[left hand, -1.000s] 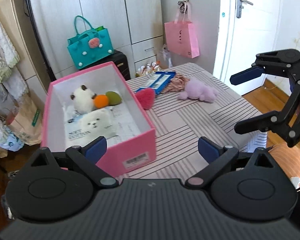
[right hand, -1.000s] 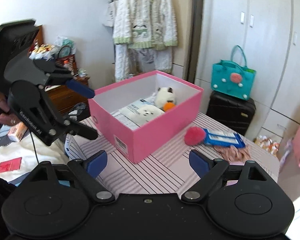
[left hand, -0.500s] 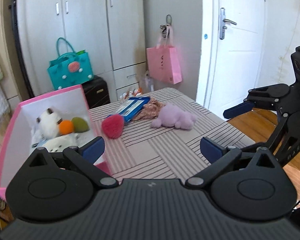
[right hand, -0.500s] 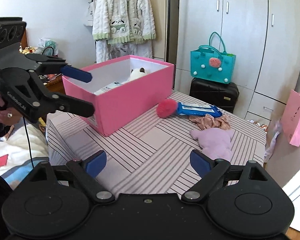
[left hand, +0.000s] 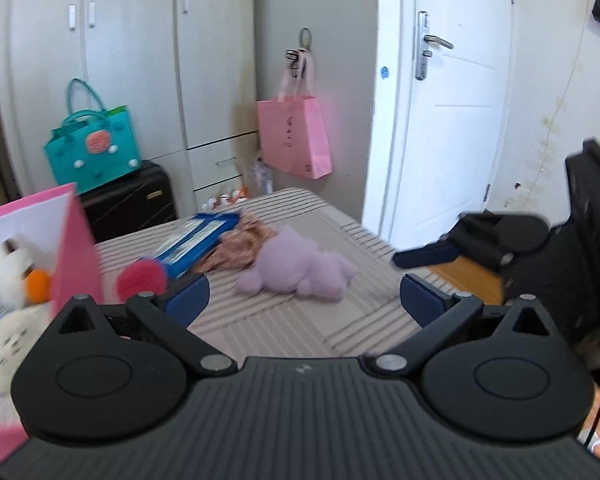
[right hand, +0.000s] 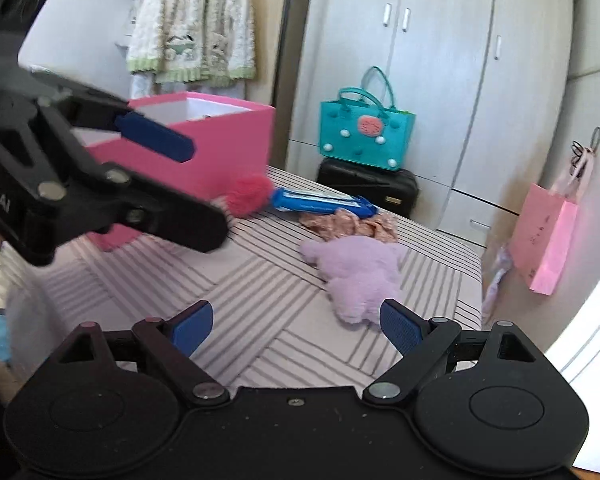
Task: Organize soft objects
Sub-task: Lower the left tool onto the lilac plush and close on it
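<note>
A purple plush toy (left hand: 300, 270) lies on the striped table (left hand: 284, 328), ahead of my open, empty left gripper (left hand: 304, 300). It also shows in the right wrist view (right hand: 360, 268), just beyond my open, empty right gripper (right hand: 296, 324). A red pompom (left hand: 142, 278) lies by the pink box (left hand: 72, 248), which holds a white plush (left hand: 10, 268) and an orange ball (left hand: 38, 286). A blue packet (left hand: 196, 240) and a peach cloth (left hand: 240, 246) lie behind. The left gripper also shows at the left of the right wrist view (right hand: 188, 192).
A teal bag (left hand: 94, 148) sits on a black suitcase (left hand: 128, 200) by the wardrobe. A pink paper bag (left hand: 294, 140) hangs on the cabinet. A white door (left hand: 440, 120) is at the right. The table's far edge (right hand: 476, 280) lies beyond the purple plush.
Both grippers have swung right and moved closer to the purple plush. The pink box has slid toward the left edge of both views. Both stay open.
</note>
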Tool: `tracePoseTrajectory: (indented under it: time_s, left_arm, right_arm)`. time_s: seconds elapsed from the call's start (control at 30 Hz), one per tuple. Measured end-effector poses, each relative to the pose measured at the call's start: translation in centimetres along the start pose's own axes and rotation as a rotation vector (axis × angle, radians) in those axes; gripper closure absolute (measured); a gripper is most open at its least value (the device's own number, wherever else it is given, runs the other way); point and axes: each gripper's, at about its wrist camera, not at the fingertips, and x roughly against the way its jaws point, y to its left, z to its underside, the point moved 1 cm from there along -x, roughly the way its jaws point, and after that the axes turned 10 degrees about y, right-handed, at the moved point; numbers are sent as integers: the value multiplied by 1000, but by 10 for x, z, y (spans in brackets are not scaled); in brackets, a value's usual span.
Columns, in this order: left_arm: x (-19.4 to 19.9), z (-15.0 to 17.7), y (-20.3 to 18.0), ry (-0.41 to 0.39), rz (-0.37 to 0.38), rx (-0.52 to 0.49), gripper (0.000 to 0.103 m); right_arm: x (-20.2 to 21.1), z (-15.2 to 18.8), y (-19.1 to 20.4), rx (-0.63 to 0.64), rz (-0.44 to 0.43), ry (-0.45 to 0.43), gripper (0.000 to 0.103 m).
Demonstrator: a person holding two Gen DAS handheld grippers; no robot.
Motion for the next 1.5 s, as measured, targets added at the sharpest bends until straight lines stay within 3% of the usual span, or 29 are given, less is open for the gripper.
tracePoseTrajectory:
  time_s: [0.13,0.3,0.47,0.63,0.83,0.93,1.1,1.33,1.4,1.47,1.5]
  left_arm:
    - [-30,-18,5,18,36,24,0]
    - [-80,-28,19,126,57,95,0]
    - [-117,-35,23,199,53,81,2]
    - [-123,-41,34,167,48,142,3]
    - [-133,-43,42,184,113,229,4]
    - [-138,-42,45,194,113,257,11]
    - [-147,-34,68,226,161,398,19]
    - [-151,-27,69,221,164,413,19]
    - [-148,-24,69,220,156,418,35]
    - [-144,-21,71,215,199,431,52]
    - [-141,-20,72,217,218,437,55]
  right_arm:
    - [-20,1,-15,-41,26,18,10]
    - [-40,3,-39,-163,15,44,10]
    - [-59,3,-50,-249,81,54,10]
    - [-61,-2,-45,-238,58,31,10]
    - [-65,-9,-31,-174,84,21,10]
    - [-69,-10,-32,-177,107,28,10]
    - [-63,-9,-29,-139,105,38,10]
    - [-68,-8,-36,-199,79,60,11]
    - [-68,-6,-39,-227,75,79,11]
    - [-65,-3,-43,-263,42,85,11]
    - [-64,-2,-46,-289,23,89,12]
